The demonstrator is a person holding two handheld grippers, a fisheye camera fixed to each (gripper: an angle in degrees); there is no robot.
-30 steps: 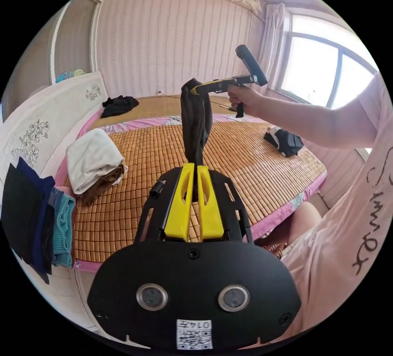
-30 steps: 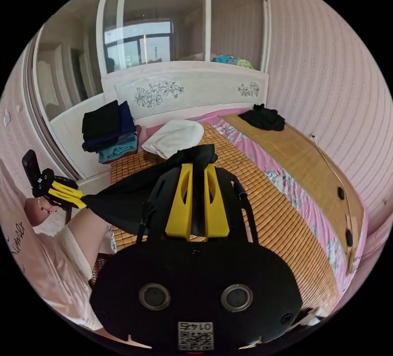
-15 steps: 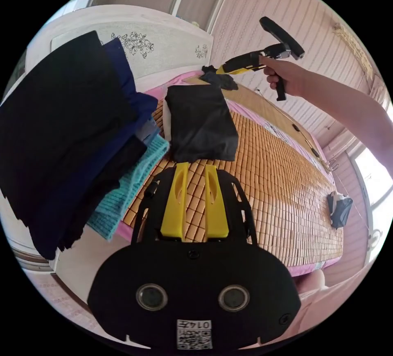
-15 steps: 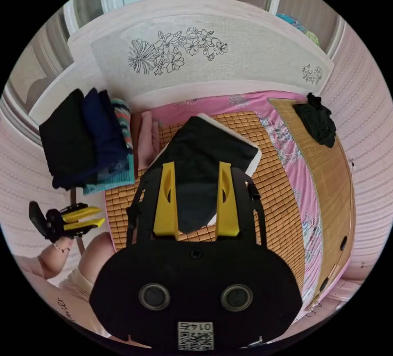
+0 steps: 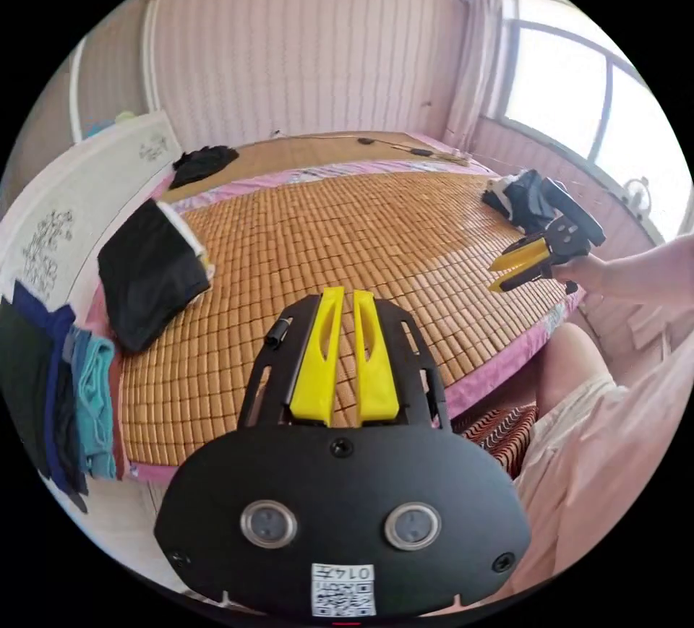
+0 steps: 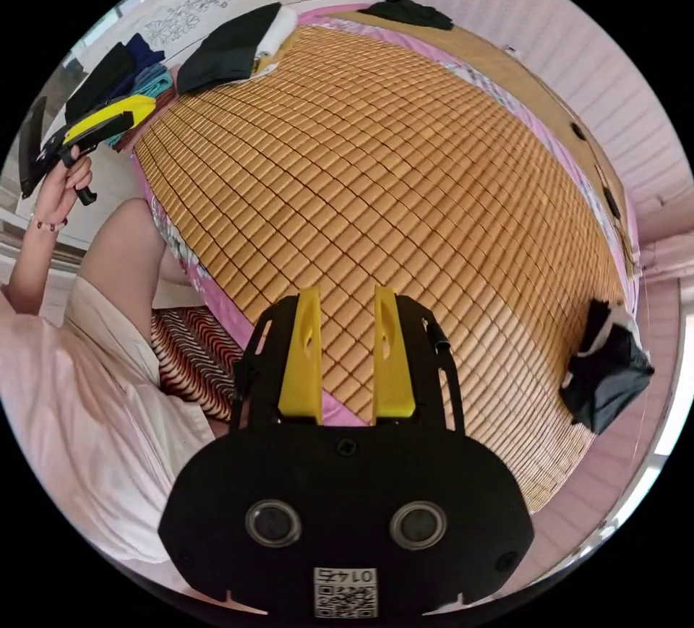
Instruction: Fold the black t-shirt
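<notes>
The black t-shirt (image 5: 148, 274) lies folded on a white folded cloth (image 5: 182, 223) at the head end of the bamboo mat (image 5: 347, 223); in the right gripper view the t-shirt (image 6: 224, 50) is far off at the top left. My left gripper (image 5: 345, 292) hovers over the mat's near edge, its jaws close together with nothing between them. A hand holds the left gripper (image 6: 141, 111) up beside the bed. My right gripper (image 6: 345, 292) is open and empty above the mat's edge. The right gripper (image 5: 493, 279) is at the right of the left gripper view, jaws apart.
A crumpled black garment (image 5: 206, 162) lies on the far mat. A black and white bundle (image 5: 524, 198) sits near the window corner. Folded clothes (image 5: 58, 382) are stacked beside the headboard (image 5: 50, 238). The person's pink top (image 6: 79, 404) and knee are at the bed's edge.
A second ago both grippers held the black t-shirt up in the air. Half a second ago it lay on the white cloth with both grippers off it; both have since drawn back.
</notes>
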